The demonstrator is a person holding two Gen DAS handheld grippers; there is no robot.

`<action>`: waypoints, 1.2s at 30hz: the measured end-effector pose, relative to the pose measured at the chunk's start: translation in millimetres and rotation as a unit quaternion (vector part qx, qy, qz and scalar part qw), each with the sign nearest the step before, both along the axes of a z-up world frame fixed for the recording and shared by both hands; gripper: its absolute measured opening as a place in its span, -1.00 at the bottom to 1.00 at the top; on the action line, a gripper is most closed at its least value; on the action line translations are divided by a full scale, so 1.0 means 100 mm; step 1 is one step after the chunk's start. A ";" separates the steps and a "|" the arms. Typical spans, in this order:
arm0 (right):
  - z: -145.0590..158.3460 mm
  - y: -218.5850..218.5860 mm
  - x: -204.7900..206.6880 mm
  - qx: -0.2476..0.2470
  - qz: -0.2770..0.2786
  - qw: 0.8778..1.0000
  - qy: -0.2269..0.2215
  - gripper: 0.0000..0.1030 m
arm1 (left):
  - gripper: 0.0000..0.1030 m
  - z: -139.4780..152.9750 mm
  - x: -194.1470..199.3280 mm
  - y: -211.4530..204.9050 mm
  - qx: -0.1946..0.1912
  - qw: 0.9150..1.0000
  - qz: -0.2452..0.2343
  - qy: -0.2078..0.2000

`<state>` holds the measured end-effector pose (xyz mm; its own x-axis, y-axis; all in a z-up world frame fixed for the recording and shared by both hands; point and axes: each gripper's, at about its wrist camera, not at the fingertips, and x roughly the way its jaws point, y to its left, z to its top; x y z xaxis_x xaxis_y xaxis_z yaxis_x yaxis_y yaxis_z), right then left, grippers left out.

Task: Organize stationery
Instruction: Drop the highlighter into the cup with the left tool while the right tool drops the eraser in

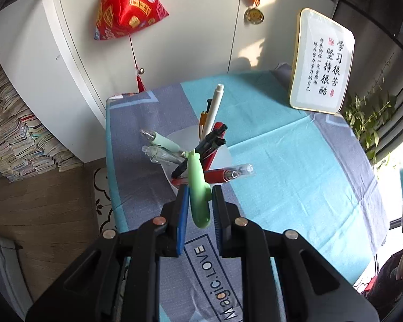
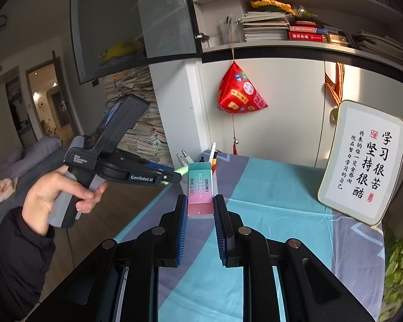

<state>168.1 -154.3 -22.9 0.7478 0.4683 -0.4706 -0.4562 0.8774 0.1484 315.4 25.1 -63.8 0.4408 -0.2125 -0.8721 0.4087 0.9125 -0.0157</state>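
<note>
Checked cloth (image 1: 295,161); smooth green pen (image 1: 198,187), boxy eraser (image 2: 200,193).

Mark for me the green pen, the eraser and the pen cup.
green pen (image 1: 198,187), left wrist view, on its barrel between the pads.
eraser (image 2: 200,193), right wrist view, on its printed sleeve.
pen cup (image 1: 223,158), left wrist view, on its white rim.

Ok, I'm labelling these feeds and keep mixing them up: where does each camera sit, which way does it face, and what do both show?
Left wrist: on the left gripper, looking steeply down over its jaws, shut on a green pen, at the pen cup.
Right wrist: on the right gripper, looking shallower across the table; jaws grip an eraser; the person's left hand shows.
Shared: cup, red pouch, calligraphy plaque, tablecloth.
</note>
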 end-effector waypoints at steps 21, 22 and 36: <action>0.04 -0.18 -0.08 0.029 -0.013 0.999 -0.003 -0.60 | -0.36 0.06 0.39 -0.17 0.052 0.997 0.014 0.058; 0.03 -0.18 -0.08 0.029 -0.014 0.999 -0.002 -0.60 | -0.34 0.08 0.37 -0.16 0.046 0.997 0.016 0.054; -0.09 0.21 0.39 -0.003 0.021 0.999 0.029 -0.60 | 0.27 0.19 -0.57 0.25 -0.002 0.992 0.073 -0.103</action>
